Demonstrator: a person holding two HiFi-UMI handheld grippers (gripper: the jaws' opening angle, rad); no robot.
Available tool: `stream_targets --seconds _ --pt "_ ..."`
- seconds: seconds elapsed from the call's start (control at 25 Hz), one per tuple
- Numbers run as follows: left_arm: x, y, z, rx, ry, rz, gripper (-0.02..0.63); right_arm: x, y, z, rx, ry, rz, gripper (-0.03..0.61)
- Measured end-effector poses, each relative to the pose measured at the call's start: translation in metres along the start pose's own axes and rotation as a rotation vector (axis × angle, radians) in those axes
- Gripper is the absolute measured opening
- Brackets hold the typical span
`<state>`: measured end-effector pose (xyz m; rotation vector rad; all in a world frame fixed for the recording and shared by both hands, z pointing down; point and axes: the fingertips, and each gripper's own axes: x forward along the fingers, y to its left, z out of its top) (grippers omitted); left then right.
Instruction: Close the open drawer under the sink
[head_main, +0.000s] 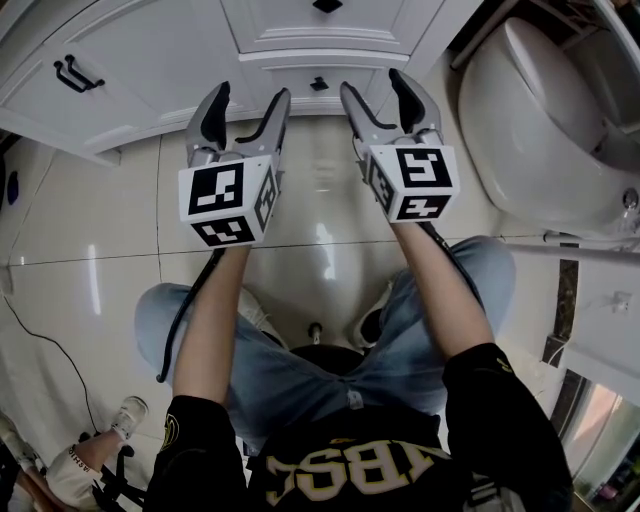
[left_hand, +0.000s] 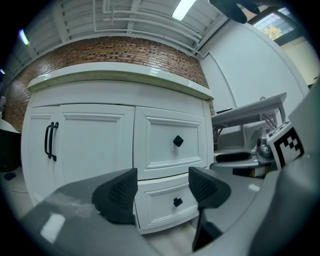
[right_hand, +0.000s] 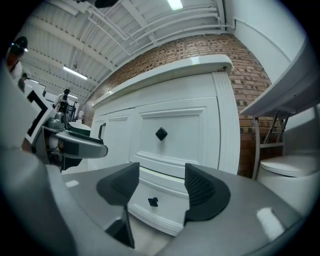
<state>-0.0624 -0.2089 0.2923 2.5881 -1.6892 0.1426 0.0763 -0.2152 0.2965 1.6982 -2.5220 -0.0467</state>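
lettering on the black shirt (head_main: 350, 470) is upside down and cannot be read. the open drawer (left_hand: 165, 202) is the lower one in the white cabinet (left_hand: 90, 145), and its front edge stands proud of the drawer above. the left gripper (left_hand: 162, 187) and right gripper (right_hand: 160, 185) have their jaws apart, holding nothing, short of the drawer. tiled floor (head_main: 320, 200) lies between them and the drawer, with a toilet (head_main: 540, 110) at right.

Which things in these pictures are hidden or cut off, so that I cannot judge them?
- Inside of the lower drawer: every view, hidden behind its own front.
- Sink basin: both gripper views, hidden above the countertop.
- Toilet: head view, cut off by the top and right edges.
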Motion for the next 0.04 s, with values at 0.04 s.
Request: stream_targets --seconds 0.04 --pt "0.0003 0.0011 -0.0001 -0.003 0.002 0.001 0.321 0.0015 0.0021 -0.0004 -0.003 0.002 0.003 0.279"
